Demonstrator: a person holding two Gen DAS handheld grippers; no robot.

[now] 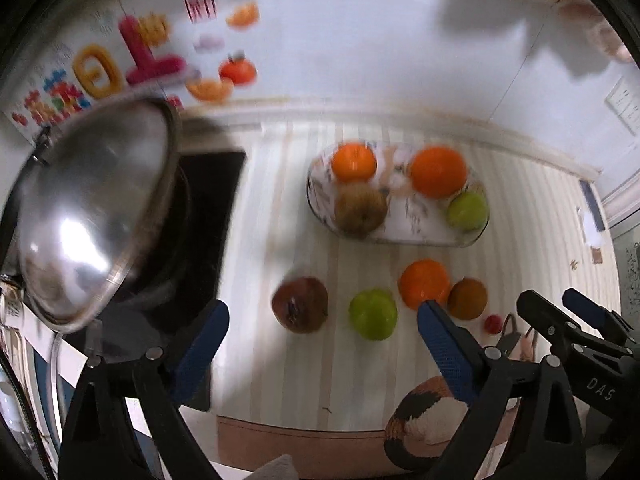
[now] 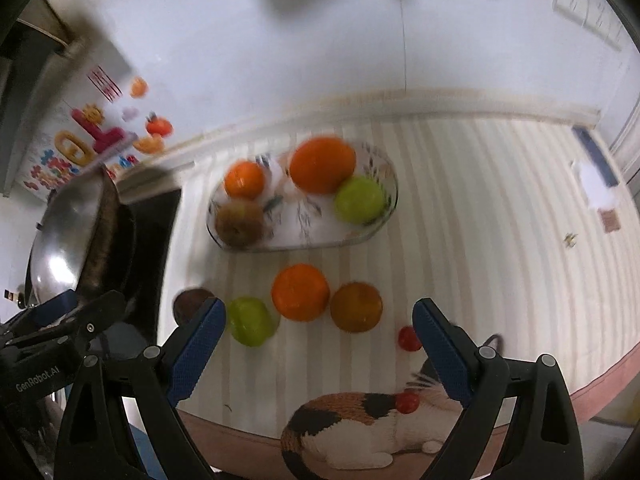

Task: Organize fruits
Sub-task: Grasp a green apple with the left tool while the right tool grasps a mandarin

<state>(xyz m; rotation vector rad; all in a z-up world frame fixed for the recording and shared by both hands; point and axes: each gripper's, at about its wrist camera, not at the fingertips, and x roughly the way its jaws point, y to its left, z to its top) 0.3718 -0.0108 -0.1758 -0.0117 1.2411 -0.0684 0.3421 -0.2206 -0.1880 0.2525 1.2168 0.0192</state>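
Observation:
An oval glass plate (image 1: 420,232) (image 2: 304,232) on the striped cloth holds two oranges (image 1: 354,162) (image 1: 438,172), a brownish apple (image 1: 360,210) and a green apple (image 1: 468,211). In front of it lie a dark red fruit (image 1: 300,305), a green apple (image 1: 373,314) (image 2: 250,320), an orange (image 1: 424,283) (image 2: 300,293), a brownish-orange fruit (image 1: 467,298) (image 2: 356,307) and a small red fruit (image 2: 409,338). My left gripper (image 1: 322,332) is open and empty above the loose fruit. My right gripper (image 2: 316,332) is open and empty, also above the loose fruit; it shows in the left wrist view (image 1: 560,312).
A steel wok lid (image 1: 92,216) (image 2: 68,232) stands over a black cooktop (image 1: 208,216) at the left. A cat picture (image 2: 360,428) is printed at the cloth's near edge. A white tiled wall with colourful stickers (image 1: 120,64) rises behind.

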